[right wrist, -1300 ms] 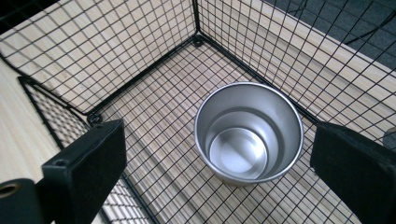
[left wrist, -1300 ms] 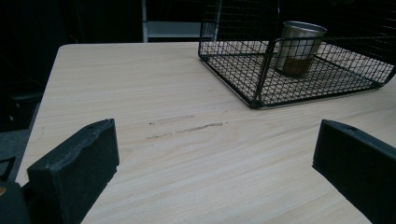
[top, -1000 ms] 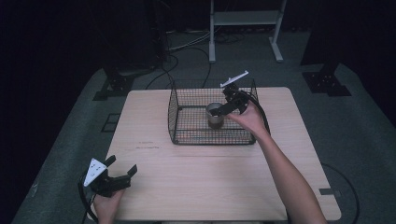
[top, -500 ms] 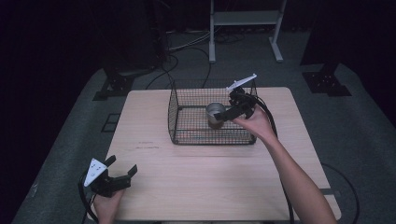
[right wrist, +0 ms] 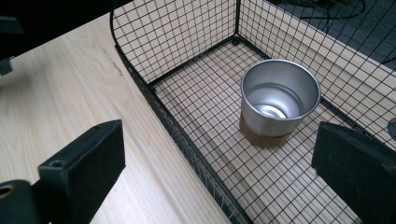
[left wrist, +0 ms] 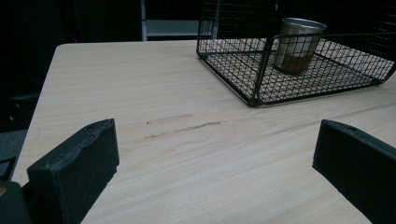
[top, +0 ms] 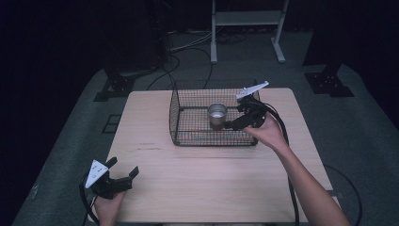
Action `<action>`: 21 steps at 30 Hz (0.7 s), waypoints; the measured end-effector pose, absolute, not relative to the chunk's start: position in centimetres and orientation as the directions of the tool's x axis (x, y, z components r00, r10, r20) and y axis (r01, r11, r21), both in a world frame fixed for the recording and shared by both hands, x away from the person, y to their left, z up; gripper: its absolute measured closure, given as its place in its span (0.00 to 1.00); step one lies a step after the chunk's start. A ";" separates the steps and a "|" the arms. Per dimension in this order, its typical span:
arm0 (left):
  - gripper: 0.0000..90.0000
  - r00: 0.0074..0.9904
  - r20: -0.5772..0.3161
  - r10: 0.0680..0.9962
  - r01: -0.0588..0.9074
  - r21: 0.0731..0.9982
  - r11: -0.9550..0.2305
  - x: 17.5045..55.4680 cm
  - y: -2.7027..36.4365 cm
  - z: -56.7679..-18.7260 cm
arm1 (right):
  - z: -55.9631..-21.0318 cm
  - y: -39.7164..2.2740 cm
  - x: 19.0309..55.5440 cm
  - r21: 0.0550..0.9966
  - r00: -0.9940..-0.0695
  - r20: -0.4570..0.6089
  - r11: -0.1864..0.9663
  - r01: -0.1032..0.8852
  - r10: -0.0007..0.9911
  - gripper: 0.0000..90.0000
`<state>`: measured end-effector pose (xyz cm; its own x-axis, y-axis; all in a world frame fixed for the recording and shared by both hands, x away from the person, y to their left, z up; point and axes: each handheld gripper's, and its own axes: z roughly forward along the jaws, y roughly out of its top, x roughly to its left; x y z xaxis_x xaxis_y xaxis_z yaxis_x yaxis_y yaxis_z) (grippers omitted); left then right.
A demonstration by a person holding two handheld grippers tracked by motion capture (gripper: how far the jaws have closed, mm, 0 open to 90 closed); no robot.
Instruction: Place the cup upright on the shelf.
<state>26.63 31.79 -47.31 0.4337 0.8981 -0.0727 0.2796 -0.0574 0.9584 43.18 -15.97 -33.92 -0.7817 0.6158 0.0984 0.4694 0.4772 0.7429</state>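
**Both pairs of fingers spread wide, metal cup standing free in the wire basket**

The black fingers point(right wrist: 79, 163) of the right gripper point(top: 237, 123) are standing wide apart and gripping nothing; in the right gripper view one finger is hanging over the bare wood outside the basket and the other over the basket's floor. Between them and a little ahead, the round, shiny silver metal cup point(right wrist: 279, 97) is sitting upright on its cork-coloured base, clear of both fingers, its empty inside catching the light. The cup is resting on the grid floor of the black wire mesh basket point(right wrist: 187, 70), whose near rim is running diagonally under the gap between the fingers. In the high view the right gripper is hovering at the basket's right end, just beside the cup point(top: 217, 113), with the person's right hand point(top: 268, 134) wrapped around its body and a black cable trailing back along the forearm.

The black fingers point(left wrist: 74, 163) of the left gripper point(top: 117, 181) are likewise spread fully, with nothing between them but the pale wooden table point(left wrist: 163, 149). Ahead of these fingers and off to one side, well apart from them, the basket point(left wrist: 261, 79) is standing with the cup point(left wrist: 296, 44) inside. In the high view the left gripper is lying low near the table's front left corner, held by the person's left hand point(top: 107, 207), far from the basket point(top: 188, 122).
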 end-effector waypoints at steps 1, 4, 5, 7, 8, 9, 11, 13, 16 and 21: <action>0.00 0.433 -0.074 0.898 0.279 0.959 -0.056 26.6 31.8 -47.3 | -33.9 -16.1 43.0 0.744 -0.783 0.097 0.478 0.467 0.614 0.02; 0.00 0.434 -0.070 0.898 0.279 0.958 -0.060 26.6 31.8 -47.3 | -33.9 -16.5 42.5 0.741 -0.787 0.096 0.484 0.465 0.610 0.02; 0.00 0.435 -0.070 0.898 0.280 0.958 -0.061 26.6 31.7 -47.3 | -33.9 -16.7 42.3 0.743 -0.785 0.097 0.480 0.466 0.612 0.02; 0.00 0.435 -0.069 0.898 0.280 0.958 -0.062 26.6 31.7 -47.3 | -33.9 -17.0 42.0 0.746 -0.784 0.105 0.472 0.469 0.612 0.02; 0.00 0.435 -0.069 0.898 0.280 0.958 -0.063 26.6 31.7 -47.3 | -33.9 -17.1 41.9 0.748 -0.784 0.103 0.472 0.467 0.612 0.02; 0.00 0.436 -0.068 0.898 0.280 0.958 -0.063 26.6 31.7 -47.3 | -33.9 -17.3 41.8 0.748 -0.784 0.104 0.471 0.467 0.612 0.02; 0.00 0.436 -0.068 0.898 0.280 0.958 -0.064 26.6 31.7 -47.3 | -33.9 -17.6 41.5 0.750 -0.783 0.105 0.468 0.467 0.613 0.02; 0.00 0.436 -0.068 0.898 0.280 0.958 -0.063 26.6 31.7 -47.3 | -34.0 -18.0 41.3 0.753 -0.782 0.112 0.461 0.470 0.614 0.02; 0.00 0.435 -0.069 0.898 0.280 0.958 -0.062 26.6 31.7 -47.3 | -34.2 -18.6 41.0 0.755 -0.779 0.118 0.454 0.473 0.616 0.02; 0.00 0.435 -0.066 0.898 0.279 0.958 -0.065 26.7 31.6 -47.3 | -34.4 -19.2 40.5 0.761 -0.780 0.137 0.439 0.477 0.610 0.02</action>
